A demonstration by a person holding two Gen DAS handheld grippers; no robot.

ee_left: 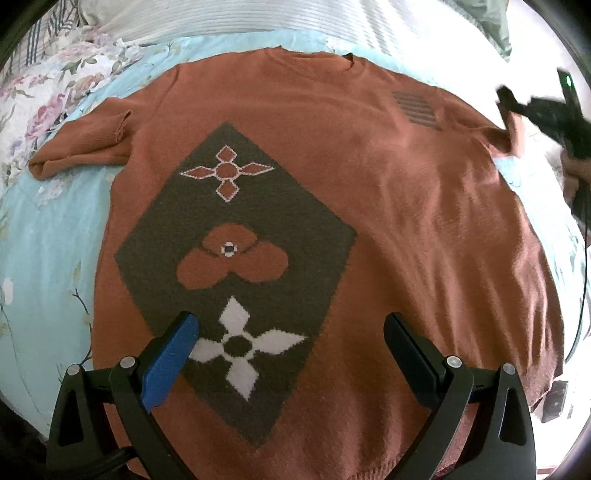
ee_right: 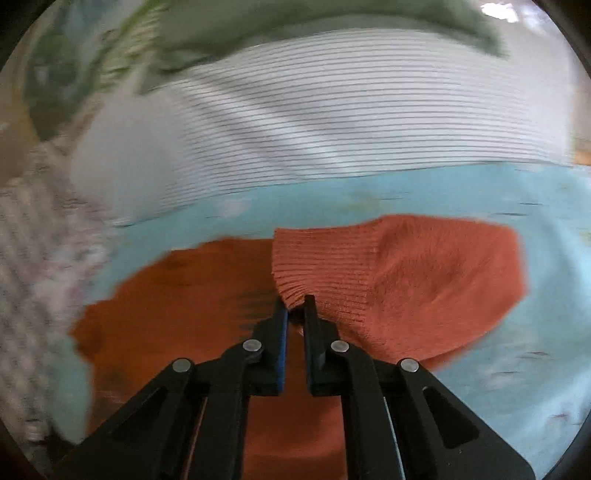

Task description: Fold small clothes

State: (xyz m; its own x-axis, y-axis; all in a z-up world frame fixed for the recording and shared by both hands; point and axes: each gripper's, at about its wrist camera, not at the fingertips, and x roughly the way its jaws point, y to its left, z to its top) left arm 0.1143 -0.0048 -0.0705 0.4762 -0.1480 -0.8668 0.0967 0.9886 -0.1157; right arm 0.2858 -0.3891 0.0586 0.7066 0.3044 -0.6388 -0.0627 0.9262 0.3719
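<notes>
An orange knit sweater (ee_left: 369, 177) with a dark diamond panel of flower motifs lies flat, front up, on a light blue sheet (ee_left: 55, 240). Its left sleeve (ee_left: 85, 147) rests folded beside the body. My left gripper (ee_left: 291, 321) hovers open over the lower front, nothing between its fingers. At the far right, my right gripper (ee_left: 517, 110) pinches the other sleeve. In the right wrist view, the right gripper (ee_right: 295, 308) is shut on the ribbed cuff (ee_right: 321, 266) of that sleeve, which is lifted off the sheet (ee_right: 517, 332); the picture is blurred.
A white striped pillow (ee_left: 221, 18) lies beyond the collar, with green cloth (ee_right: 332, 14) behind it. A floral quilt (ee_left: 44, 92) sits at the left. A dark cable (ee_left: 583, 258) hangs along the right edge. A hand (ee_left: 576, 173) holds the right gripper.
</notes>
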